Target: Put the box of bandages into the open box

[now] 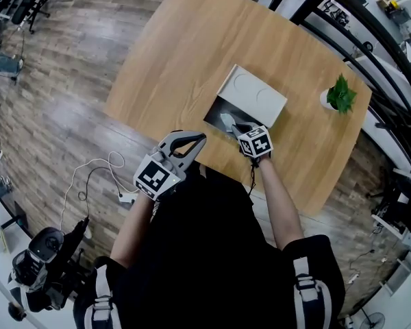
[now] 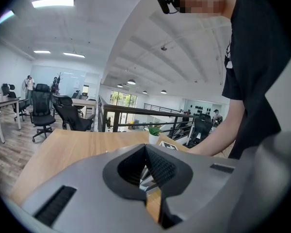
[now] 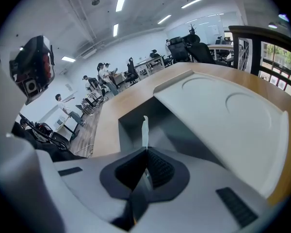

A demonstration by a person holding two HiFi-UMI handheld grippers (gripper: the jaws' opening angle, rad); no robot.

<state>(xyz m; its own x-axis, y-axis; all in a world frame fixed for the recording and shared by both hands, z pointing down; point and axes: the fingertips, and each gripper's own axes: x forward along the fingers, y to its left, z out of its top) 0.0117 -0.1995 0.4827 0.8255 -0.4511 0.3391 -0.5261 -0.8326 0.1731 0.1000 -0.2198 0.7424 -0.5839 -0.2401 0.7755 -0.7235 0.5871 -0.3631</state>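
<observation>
The open box [image 1: 253, 96] lies on the wooden table [image 1: 171, 53], its white lid [image 3: 223, 115] folded back and its dark inside [image 1: 216, 112] facing me. My right gripper [image 1: 227, 120] reaches into that opening. Its jaws are shut, and a thin white strip [image 3: 145, 130], seen edge-on, stands up from between the tips over the box's inside [image 3: 131, 123]. I cannot tell whether the strip belongs to the box of bandages. My left gripper [image 1: 200, 140] hovers at the table's near edge, left of the box, shut and empty [image 2: 145, 171].
A small potted plant [image 1: 340, 94] stands at the table's right end, also visible as the plant [image 2: 154, 130] in the left gripper view. A black railing [image 1: 370, 40] runs behind the table. Cables [image 1: 99, 173] and equipment [image 1: 44, 259] lie on the floor at left.
</observation>
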